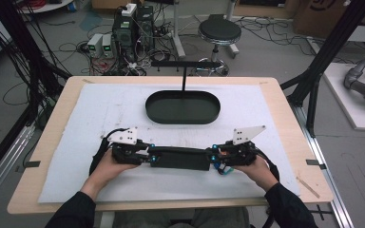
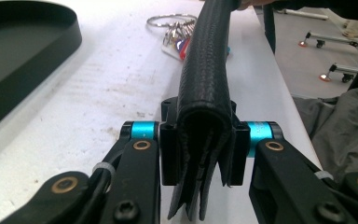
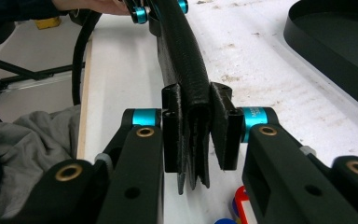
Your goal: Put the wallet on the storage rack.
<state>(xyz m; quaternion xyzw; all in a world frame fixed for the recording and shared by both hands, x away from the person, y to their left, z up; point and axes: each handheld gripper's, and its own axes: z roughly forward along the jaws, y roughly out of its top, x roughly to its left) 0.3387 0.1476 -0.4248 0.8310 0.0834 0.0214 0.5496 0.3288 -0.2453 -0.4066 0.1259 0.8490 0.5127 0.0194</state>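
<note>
Left tongs [image 1: 148, 156] and right tongs [image 1: 215, 156] both clamping ends of black wallet [image 1: 180, 158] (folded, above tabletop [image 1: 275, 90]); keeping grips level, likely heading to tray [image 1: 182, 107].

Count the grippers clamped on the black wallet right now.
2. The left gripper grips the wallet at its left end, the right gripper at its right end, both with jaws shut on it.
</note>
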